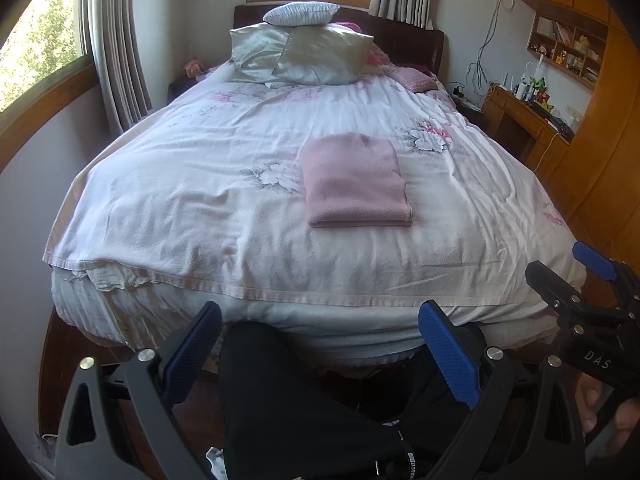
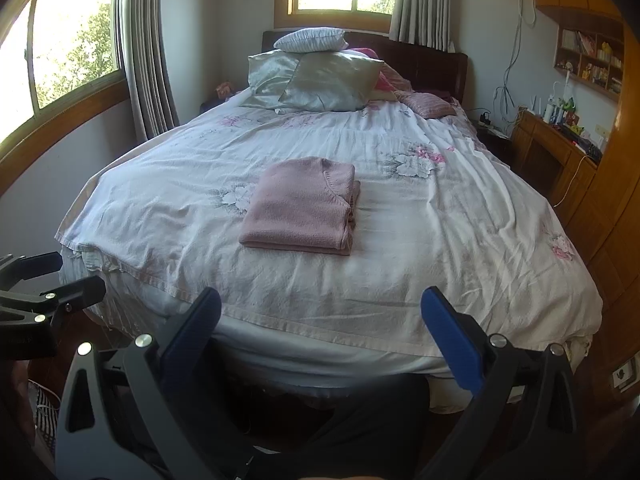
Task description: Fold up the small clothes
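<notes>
While nothing held, both grippers' jaws wide.

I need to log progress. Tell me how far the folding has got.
Done: the pink sweater lies folded into a neat rectangle on the floral bedspread. In hand: nothing; the left gripper and right gripper are both open, drawn back at the foot of the bed. Left: no unfolded clothes are visible.

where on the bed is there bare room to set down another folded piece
Bare cover lies left of the pink sweater, out to the bed's left edge, and right of it, toward the desk side. A strip between the sweater and the foot edge is free too. The head end is crowded with pillows. Both grippers, left and right, are open, off the bed.
</notes>
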A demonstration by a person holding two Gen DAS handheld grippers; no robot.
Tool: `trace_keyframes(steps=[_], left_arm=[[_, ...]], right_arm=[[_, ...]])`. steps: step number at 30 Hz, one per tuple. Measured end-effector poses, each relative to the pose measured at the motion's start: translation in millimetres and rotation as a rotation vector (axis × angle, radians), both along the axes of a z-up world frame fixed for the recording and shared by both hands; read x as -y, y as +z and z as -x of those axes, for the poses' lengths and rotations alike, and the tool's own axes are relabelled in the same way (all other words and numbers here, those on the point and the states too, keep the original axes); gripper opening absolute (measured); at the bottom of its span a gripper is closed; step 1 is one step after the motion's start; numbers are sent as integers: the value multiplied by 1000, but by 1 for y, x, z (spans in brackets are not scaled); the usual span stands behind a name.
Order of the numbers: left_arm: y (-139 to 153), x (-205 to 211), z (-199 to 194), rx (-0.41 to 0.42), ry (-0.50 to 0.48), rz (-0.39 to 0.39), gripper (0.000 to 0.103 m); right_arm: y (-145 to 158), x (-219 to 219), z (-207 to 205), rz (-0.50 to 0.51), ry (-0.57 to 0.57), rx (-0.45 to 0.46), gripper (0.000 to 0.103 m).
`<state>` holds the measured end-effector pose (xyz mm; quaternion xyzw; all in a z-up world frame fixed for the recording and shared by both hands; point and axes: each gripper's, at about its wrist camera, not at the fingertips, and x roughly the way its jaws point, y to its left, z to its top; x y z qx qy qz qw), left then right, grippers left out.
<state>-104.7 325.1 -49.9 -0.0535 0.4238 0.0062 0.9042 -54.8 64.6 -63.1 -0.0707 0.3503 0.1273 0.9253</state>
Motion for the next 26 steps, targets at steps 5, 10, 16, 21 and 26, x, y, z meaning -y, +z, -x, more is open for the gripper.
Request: trace_keyframes(steps=[5, 10, 16, 21, 26], left_arm=[[0, 0, -1, -1, 0, 2, 99], [0, -1, -3, -2, 0, 2, 99], [-2, -2, -6, -3, 2, -2, 99], [-2, -3, -6, -3, 2, -2, 99], [-3, -3, -6, -4, 2, -4, 99]], right_arm=[[-1, 1, -1, -1, -3, 0, 100], [-5, 1, -4, -1, -8, -3, 100], [-5, 1, -5, -1, -5, -5, 100], [-5, -2, -7, -12, 0, -25, 100], [-5, -5, -7, -8, -2, -25, 100]])
